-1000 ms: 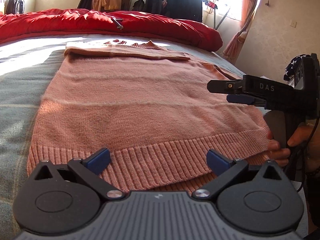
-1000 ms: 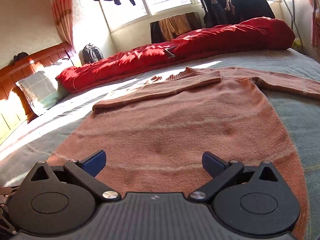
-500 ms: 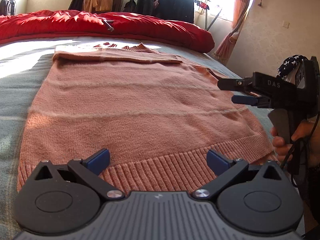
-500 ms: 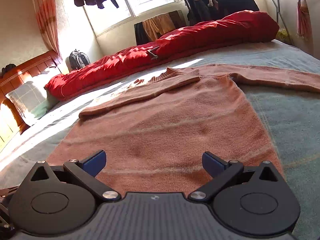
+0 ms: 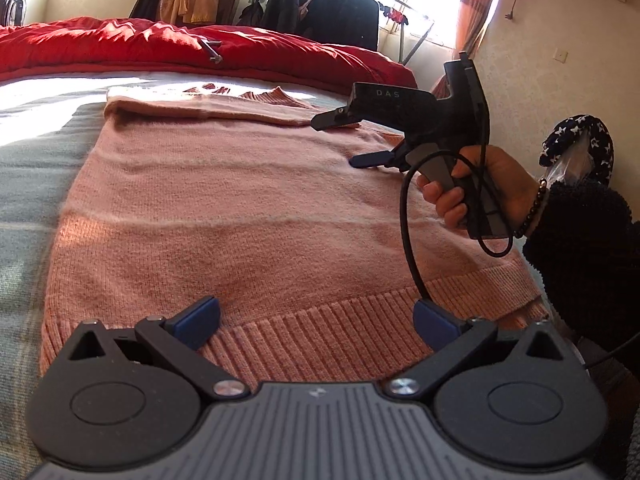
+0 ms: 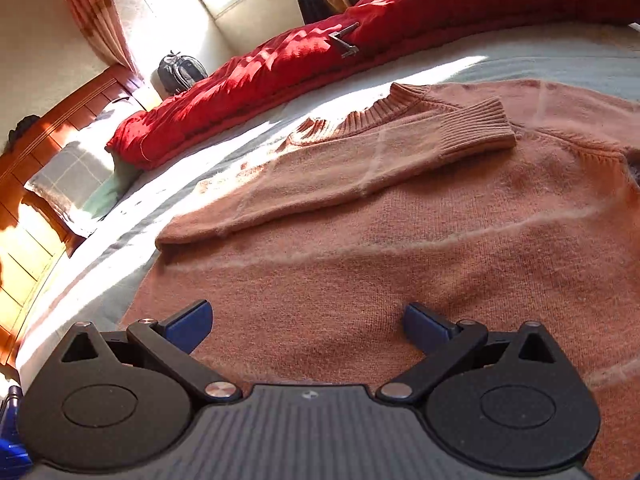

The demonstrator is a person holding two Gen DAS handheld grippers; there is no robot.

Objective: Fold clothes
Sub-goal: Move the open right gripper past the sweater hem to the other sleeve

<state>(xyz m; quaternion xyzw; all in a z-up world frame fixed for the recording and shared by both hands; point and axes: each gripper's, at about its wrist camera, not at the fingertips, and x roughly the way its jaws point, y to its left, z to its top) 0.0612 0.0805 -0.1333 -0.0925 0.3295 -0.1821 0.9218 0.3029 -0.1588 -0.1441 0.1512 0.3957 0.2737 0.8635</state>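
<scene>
Since a second ago the right tool [image 5: 352, 140] has moved inward over the sweater [image 5: 248, 216], fingers spread. Left tool [image 5: 316, 320] hovers spread above the ribbed hem [image 5: 320, 340].

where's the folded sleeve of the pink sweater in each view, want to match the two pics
Left wrist view: the folded sleeve lies across the top of the sweater, upper centre-left, its cuff end behind the right gripper.
Right wrist view: the sleeve runs diagonally across the middle, with its ribbed cuff at upper right.
Shared landmark: the red duvet along the far side of the bed.
</scene>
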